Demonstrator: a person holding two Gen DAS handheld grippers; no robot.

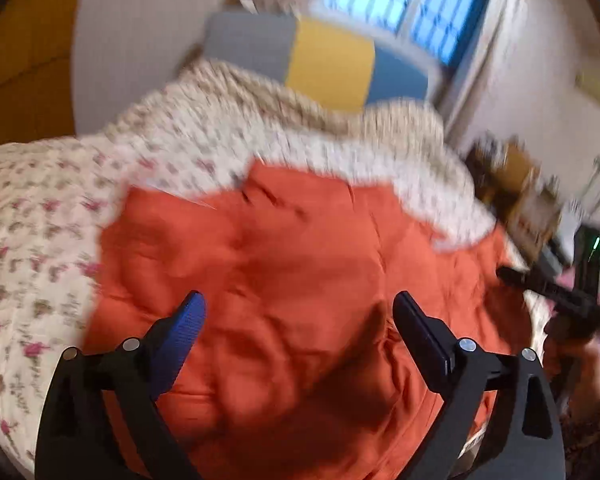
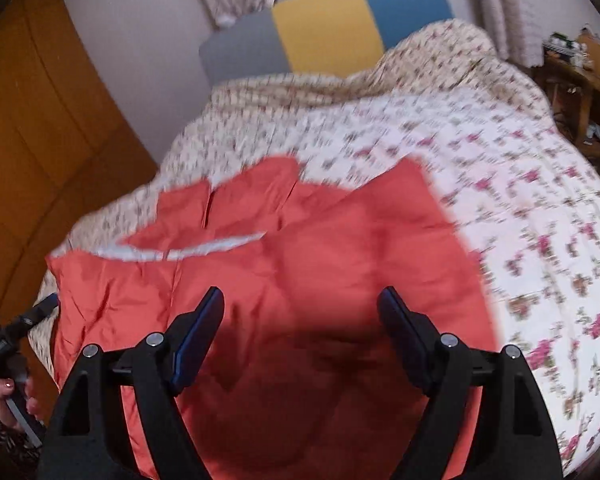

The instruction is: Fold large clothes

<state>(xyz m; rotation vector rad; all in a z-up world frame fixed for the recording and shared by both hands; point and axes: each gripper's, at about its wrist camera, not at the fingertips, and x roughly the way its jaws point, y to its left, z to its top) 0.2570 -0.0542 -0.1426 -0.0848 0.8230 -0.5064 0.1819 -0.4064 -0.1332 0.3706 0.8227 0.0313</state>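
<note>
A: Garment? 
B: Orange garment (image 2: 300, 280) lies spread on the floral bedspread (image 2: 520, 200), collar at the far end, headboard (image 2: 324, 24) beyond.

A: Jaws? 
B: Left gripper (image 1: 300, 312) spread wide above the cloth, nothing between. Right gripper (image 2: 300, 304) likewise released, empty, over the near part.

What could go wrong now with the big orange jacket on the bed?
1. Both claws, the left claw and the right claw, are open and hold nothing, so the puffy orange jacket could spring back out of its fold.
2. The flowery bedspread under it is rumpled, so a claw might pinch that too.
3. The jacket's near edge looks close to the bed's edge and may slide off.
</note>
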